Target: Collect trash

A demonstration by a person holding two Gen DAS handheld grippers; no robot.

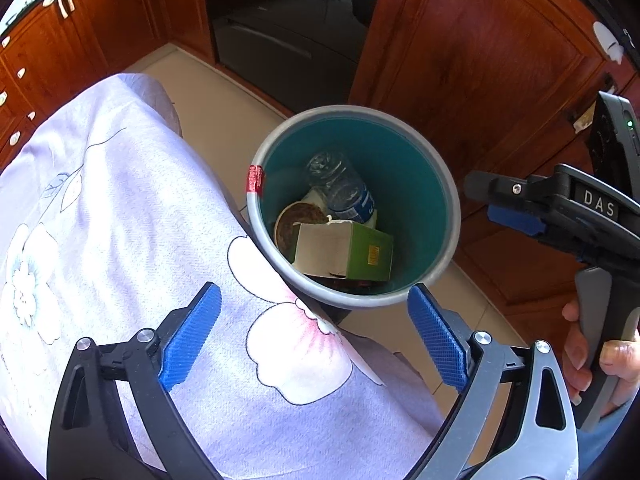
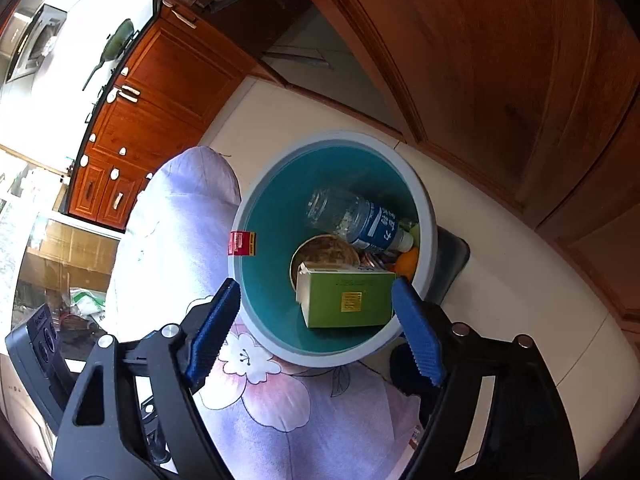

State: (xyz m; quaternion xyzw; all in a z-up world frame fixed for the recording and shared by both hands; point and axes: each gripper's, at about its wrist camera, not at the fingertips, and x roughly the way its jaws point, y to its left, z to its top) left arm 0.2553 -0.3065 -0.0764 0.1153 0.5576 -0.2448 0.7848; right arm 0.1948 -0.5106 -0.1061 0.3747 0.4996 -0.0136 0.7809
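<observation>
Trash bin [image 2: 424,216] holds a green box [image 2: 348,300], bottle [image 2: 360,220] at 12 o'clock. Both grippers [image 1: 314,334] [image 2: 316,330] gape empty; fetch more litter, dropping it centrally

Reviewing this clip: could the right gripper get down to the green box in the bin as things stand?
Probably yes. The right gripper hangs open above the bin, the green box lies on top of the trash, and nothing covers the bin's mouth.

Both wrist cameras look steeply down from close above, along their spread blue fingers [image 1: 434,332]. Each faces the open bin [image 1: 448,184] beside a floral cloth [image 1: 120,240]. They share the bin [image 2: 424,200], cloth [image 2: 280,400], tile floor and wooden cabinets.
</observation>
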